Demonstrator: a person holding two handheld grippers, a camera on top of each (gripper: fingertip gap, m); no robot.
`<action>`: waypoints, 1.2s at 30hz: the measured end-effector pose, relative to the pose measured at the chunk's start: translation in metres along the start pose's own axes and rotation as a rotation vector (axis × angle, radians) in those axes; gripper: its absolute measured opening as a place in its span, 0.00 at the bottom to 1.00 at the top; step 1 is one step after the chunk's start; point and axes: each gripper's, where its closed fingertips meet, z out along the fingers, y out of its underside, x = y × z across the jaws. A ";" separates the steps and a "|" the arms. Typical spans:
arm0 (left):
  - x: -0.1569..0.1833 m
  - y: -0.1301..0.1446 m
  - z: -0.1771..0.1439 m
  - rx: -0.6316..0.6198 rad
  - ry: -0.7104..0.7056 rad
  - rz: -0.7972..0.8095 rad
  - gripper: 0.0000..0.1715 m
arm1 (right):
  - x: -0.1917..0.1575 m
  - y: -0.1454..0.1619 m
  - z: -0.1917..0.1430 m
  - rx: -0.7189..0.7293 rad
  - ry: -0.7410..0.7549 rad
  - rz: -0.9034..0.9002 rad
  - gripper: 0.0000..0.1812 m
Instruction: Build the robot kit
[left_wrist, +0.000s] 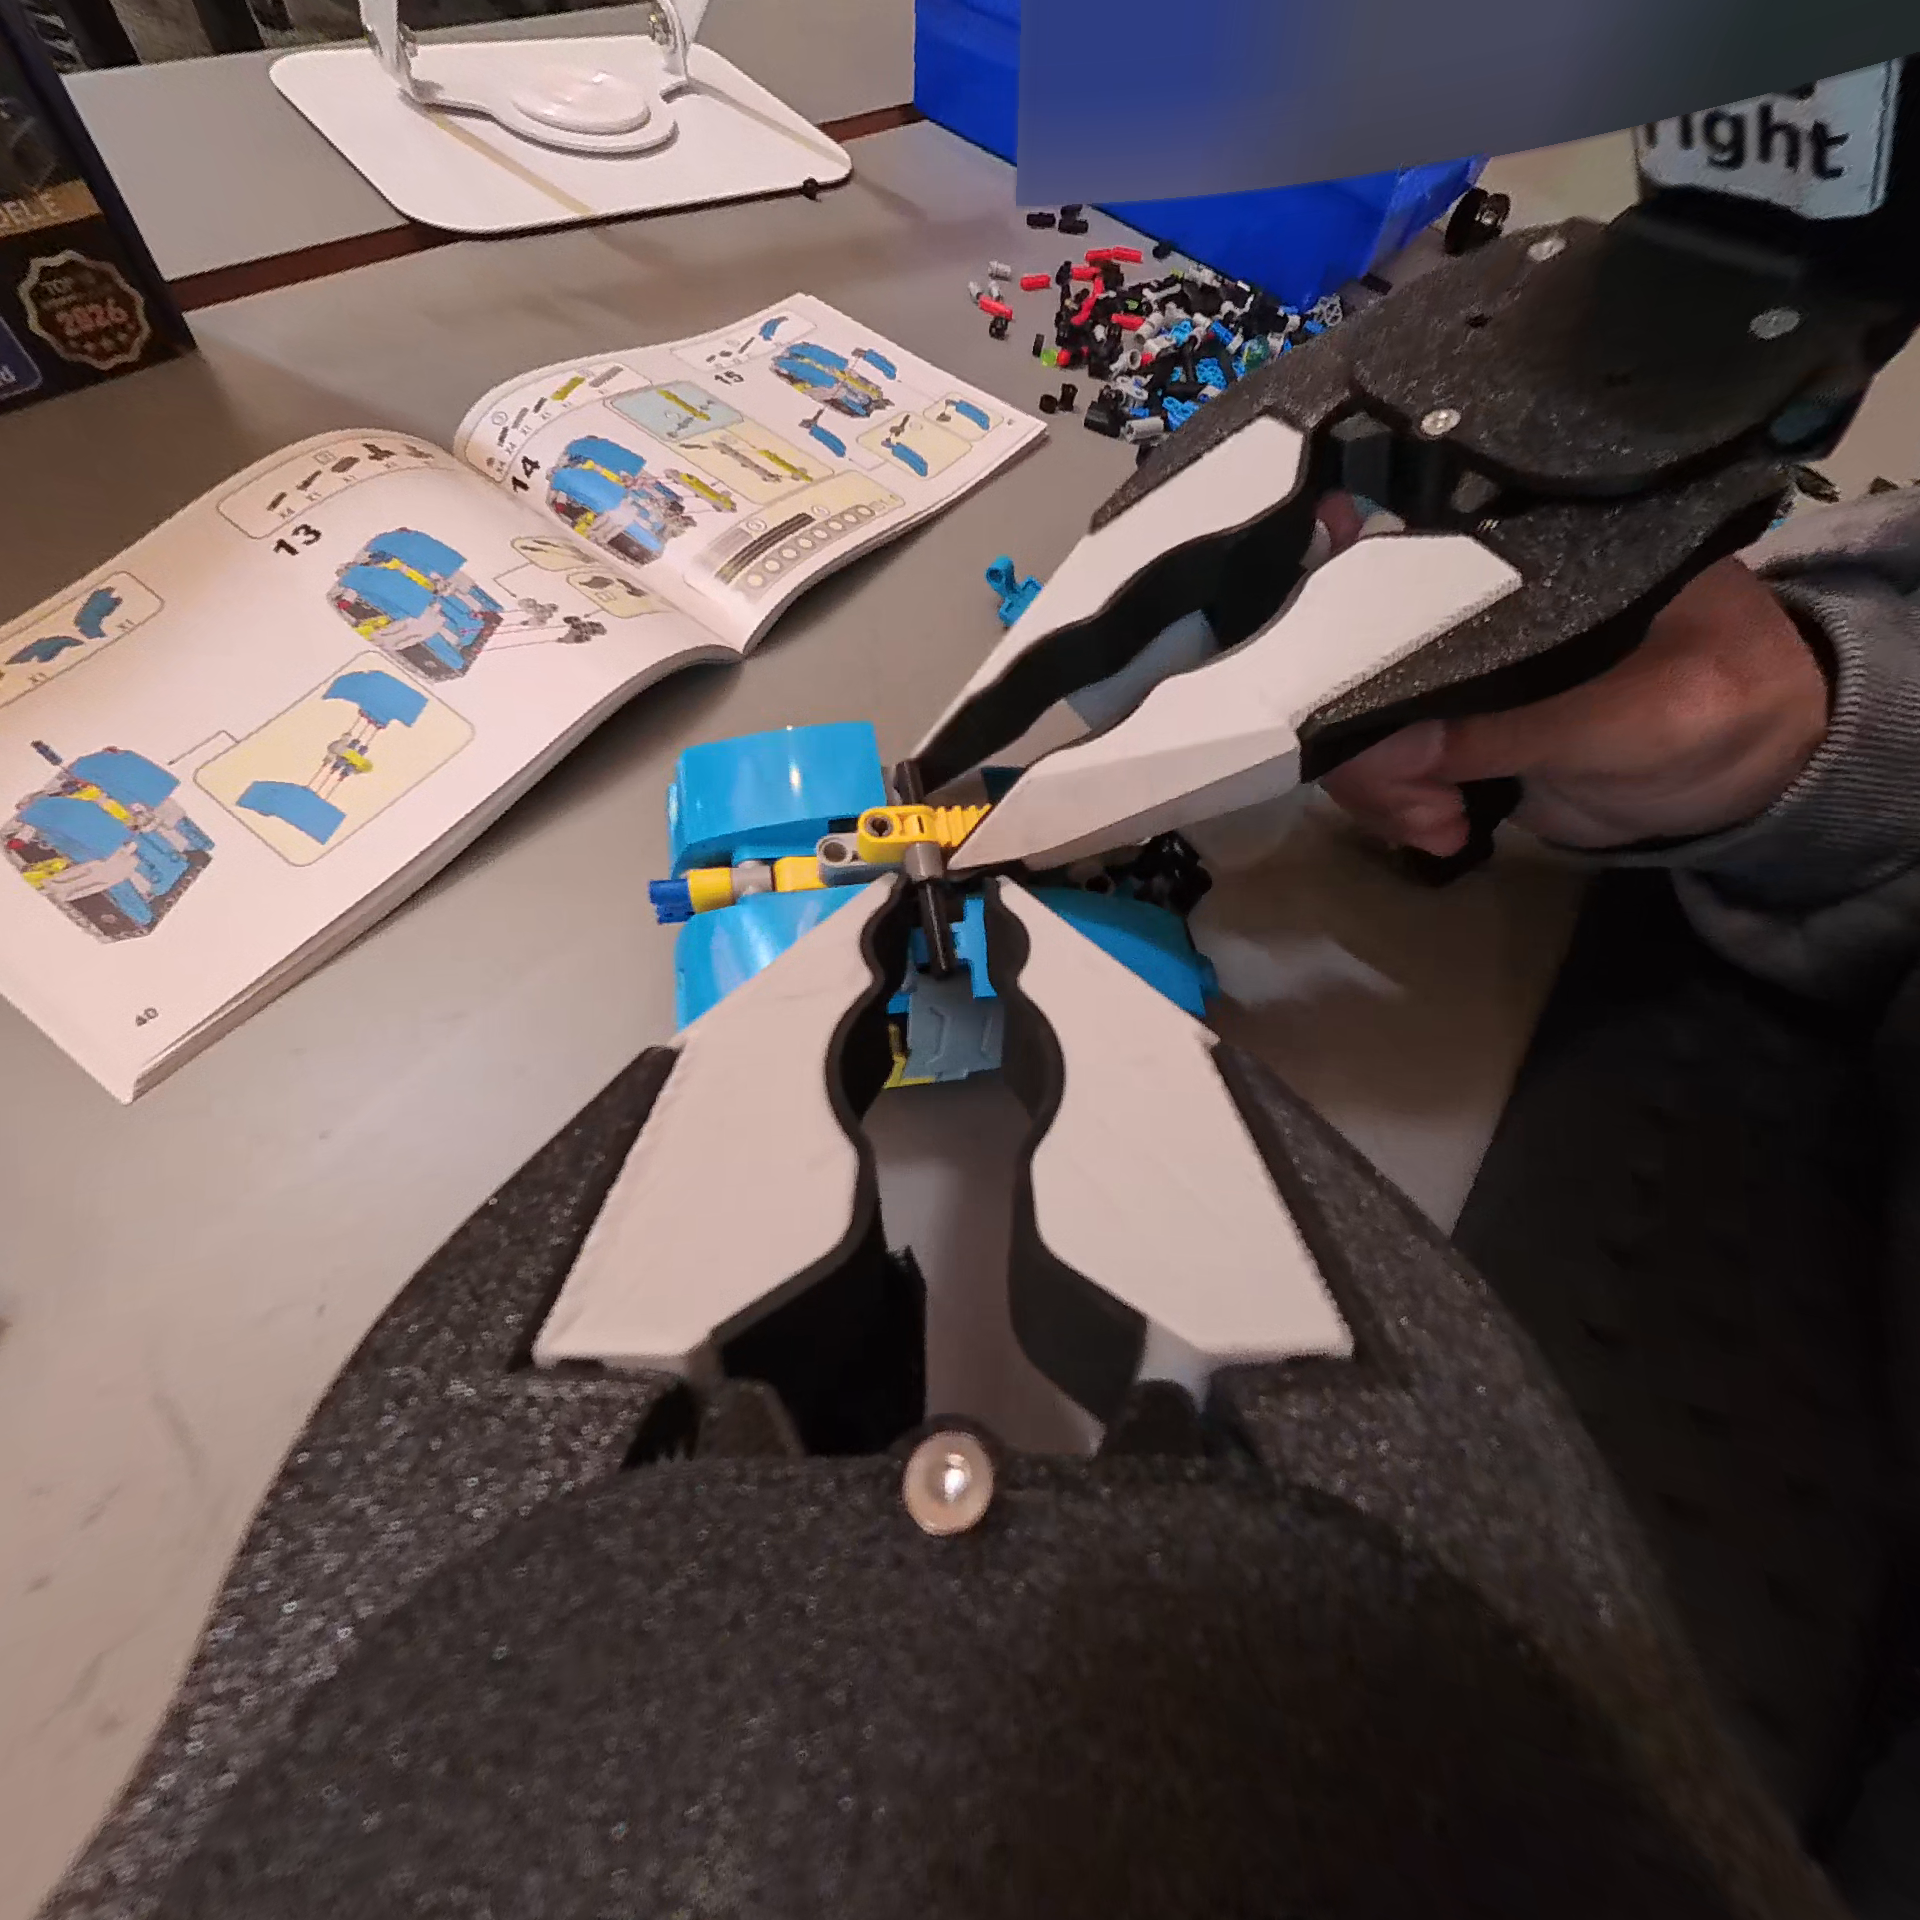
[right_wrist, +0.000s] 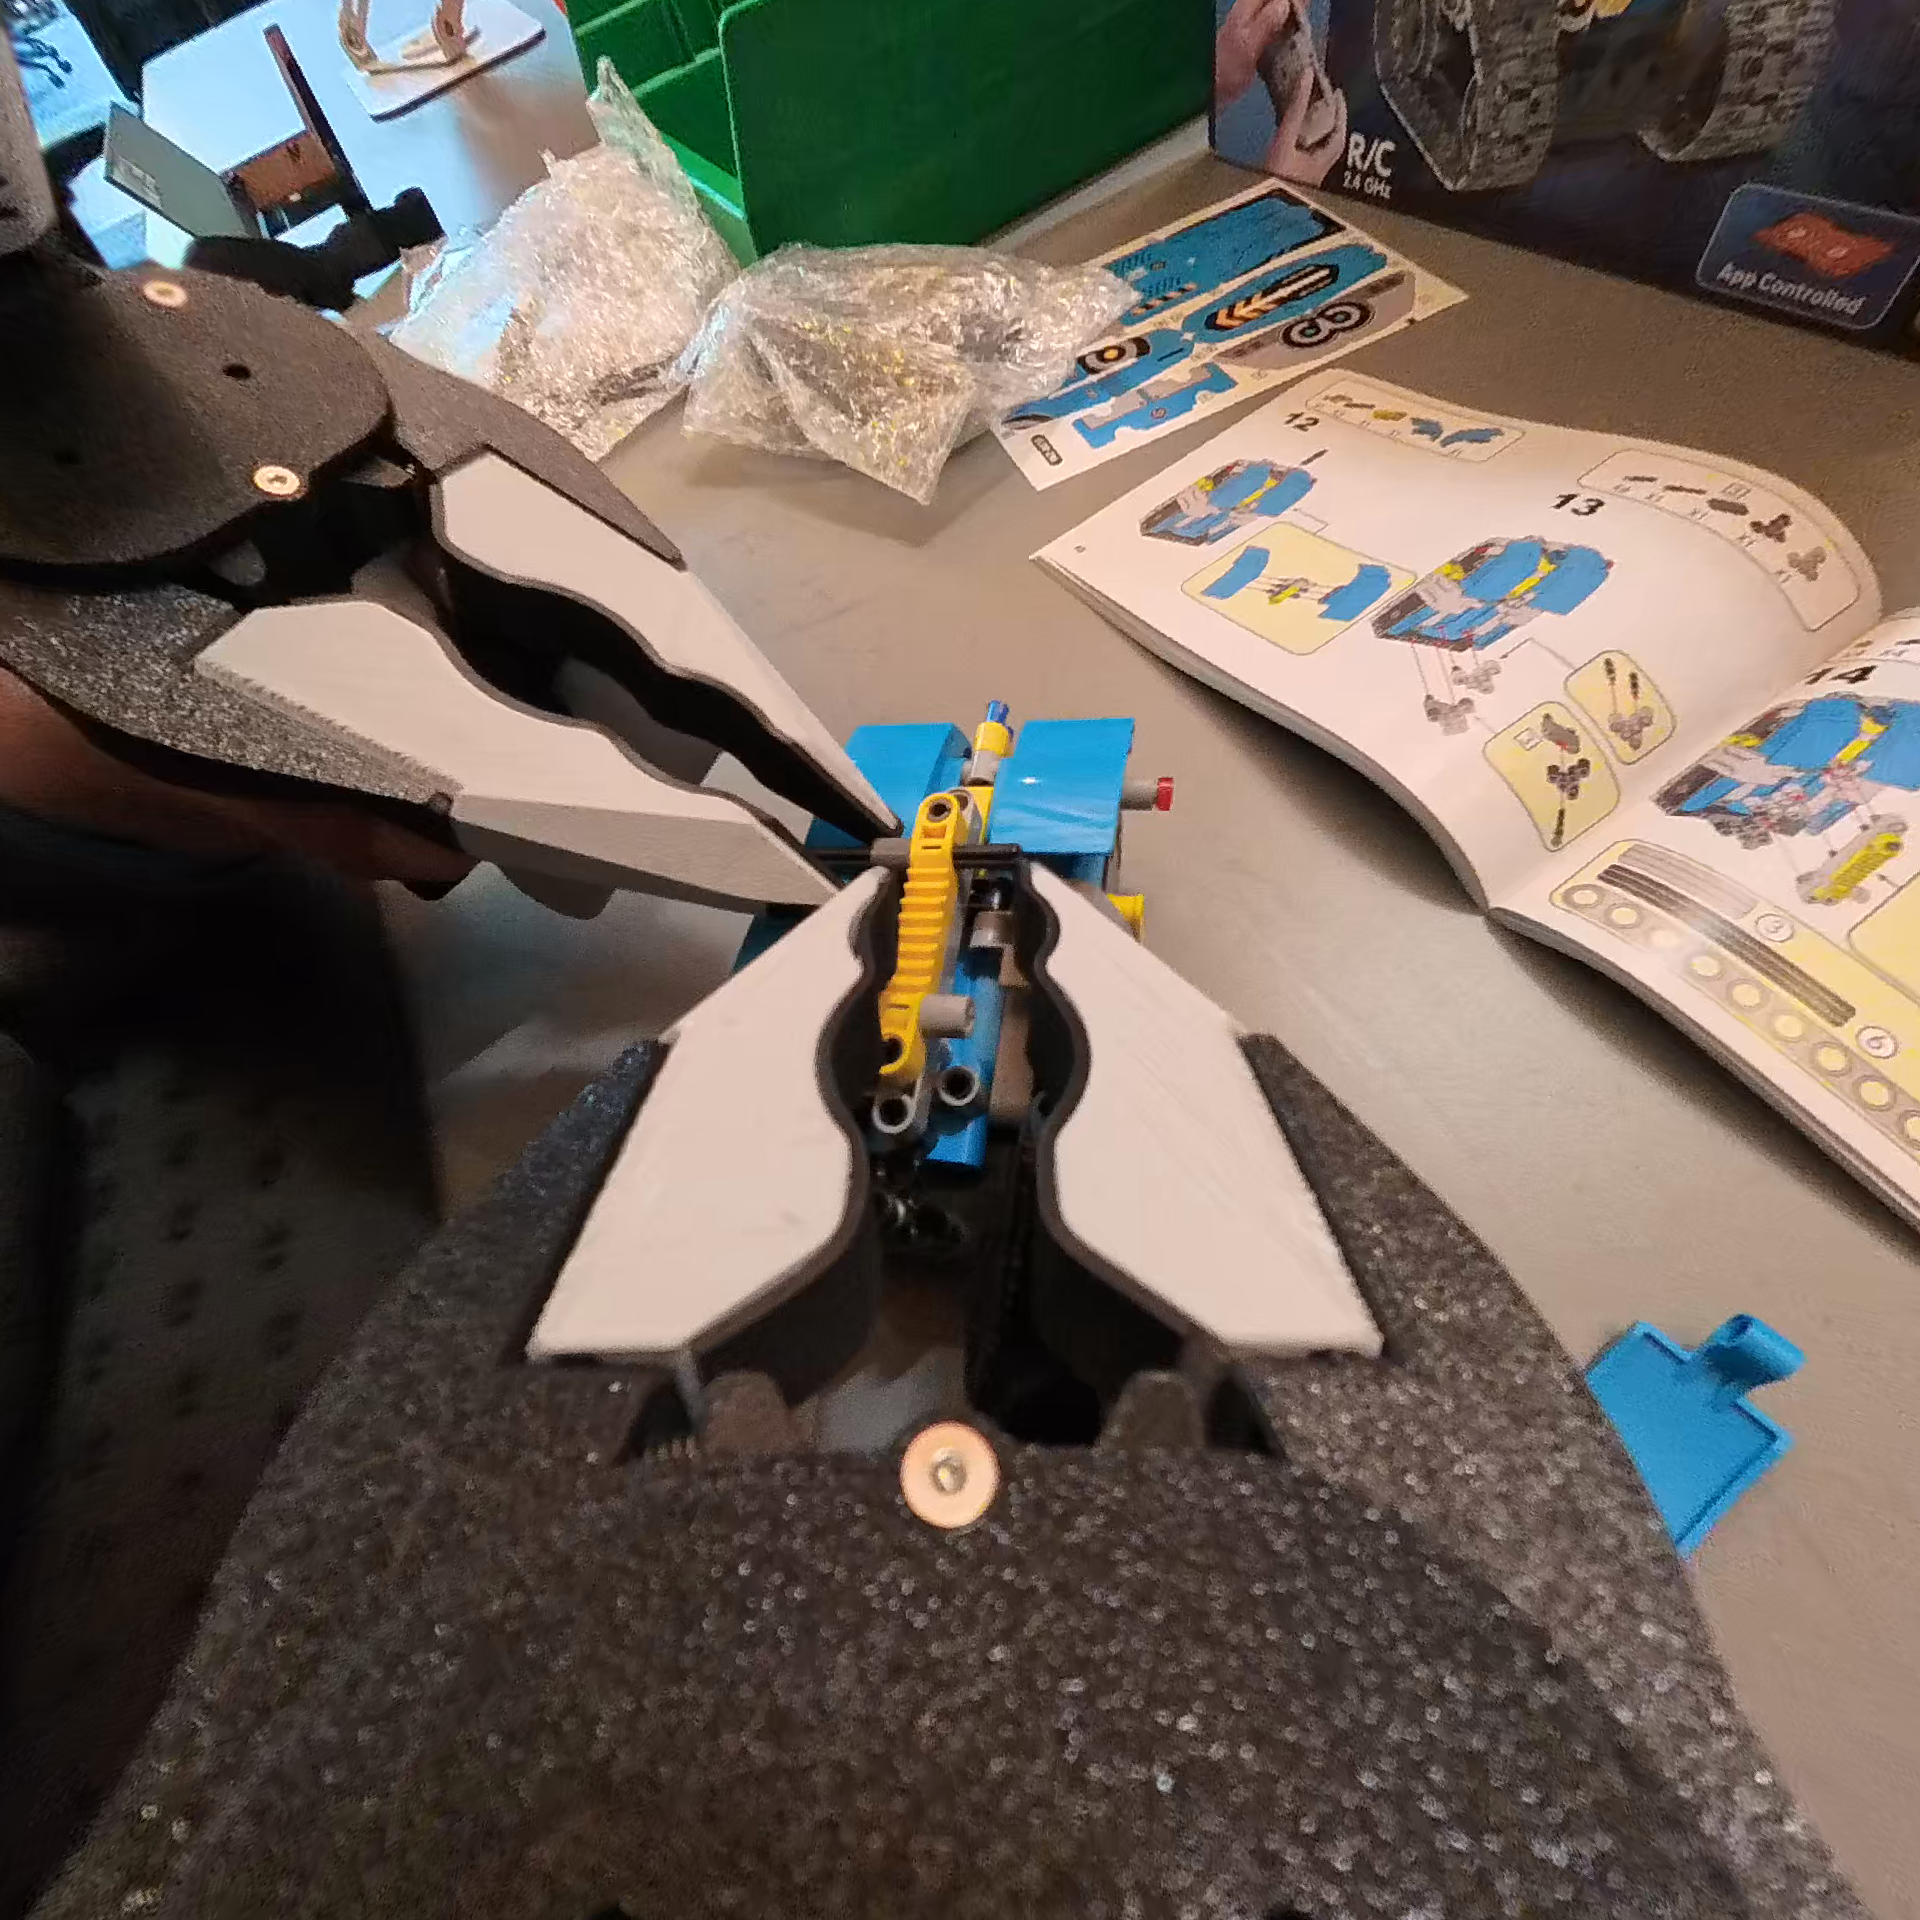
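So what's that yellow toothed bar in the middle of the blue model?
The yellow toothed bar looks like glossy plastic: a ridged strip with a round-holed end. It lies along the top of the blue brick model, crossed by a thin black axle. The right gripper and the left gripper meet at it.

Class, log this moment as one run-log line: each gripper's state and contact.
left gripper: shut on black axle | right gripper: around yellow toothed beam, closure unclear | blue model: on table
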 end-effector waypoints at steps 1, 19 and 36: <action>0.000 0.000 0.000 0.002 0.002 -0.004 0.07 | -0.002 0.001 0.000 -0.006 -0.014 -0.008 0.06; 0.000 0.000 0.002 0.000 -0.003 0.048 0.04 | 0.006 -0.007 -0.005 -0.042 -0.062 -0.151 0.12; 0.002 0.000 0.001 0.012 0.029 0.041 0.04 | -0.001 0.000 -0.006 -0.146 -0.143 -0.064 0.13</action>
